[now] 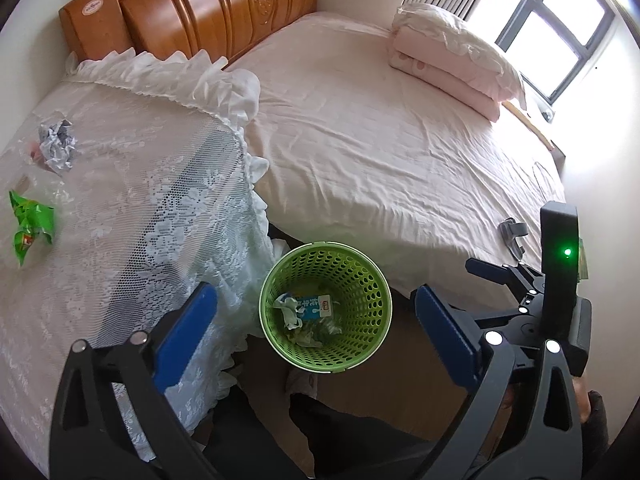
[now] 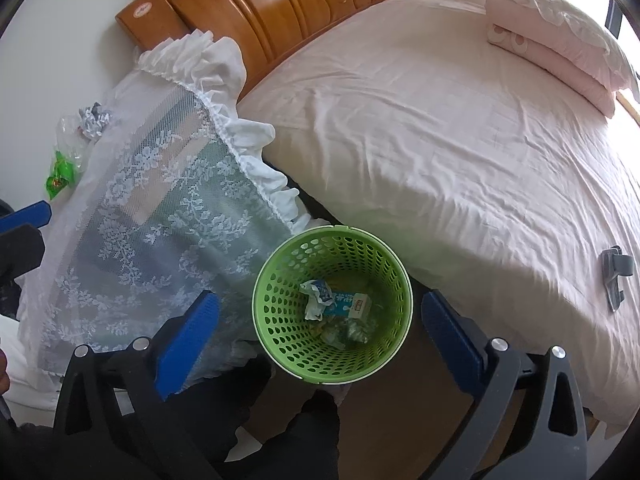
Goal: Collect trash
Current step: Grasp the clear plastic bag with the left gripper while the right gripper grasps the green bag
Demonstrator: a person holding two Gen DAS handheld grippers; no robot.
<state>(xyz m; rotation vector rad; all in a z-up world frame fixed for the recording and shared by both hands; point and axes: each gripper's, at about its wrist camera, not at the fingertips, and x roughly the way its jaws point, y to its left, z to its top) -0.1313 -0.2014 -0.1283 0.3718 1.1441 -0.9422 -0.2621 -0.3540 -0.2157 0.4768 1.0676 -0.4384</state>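
Note:
A green perforated bin (image 1: 325, 307) stands on the floor between the lace-covered nightstand and the bed; it also shows in the right wrist view (image 2: 333, 303). Inside lie a crumpled tissue (image 2: 316, 298), a blue and white carton (image 2: 352, 305) and other scraps. A crumpled paper ball (image 1: 58, 144) and a green wrapper (image 1: 30, 224) lie on the nightstand top. My left gripper (image 1: 316, 320) is open and empty above the bin. My right gripper (image 2: 320, 320) is open and empty above the bin; its body (image 1: 528, 300) shows at the right of the left wrist view.
The lace cloth (image 1: 160, 200) drapes over the nightstand at left. The bed (image 1: 380, 140) with pink sheet fills the right, with folded bedding and a pillow (image 1: 460, 60) at the far side. A grey object (image 2: 614, 276) lies on the bed edge. A wooden headboard (image 1: 220, 4) stands behind.

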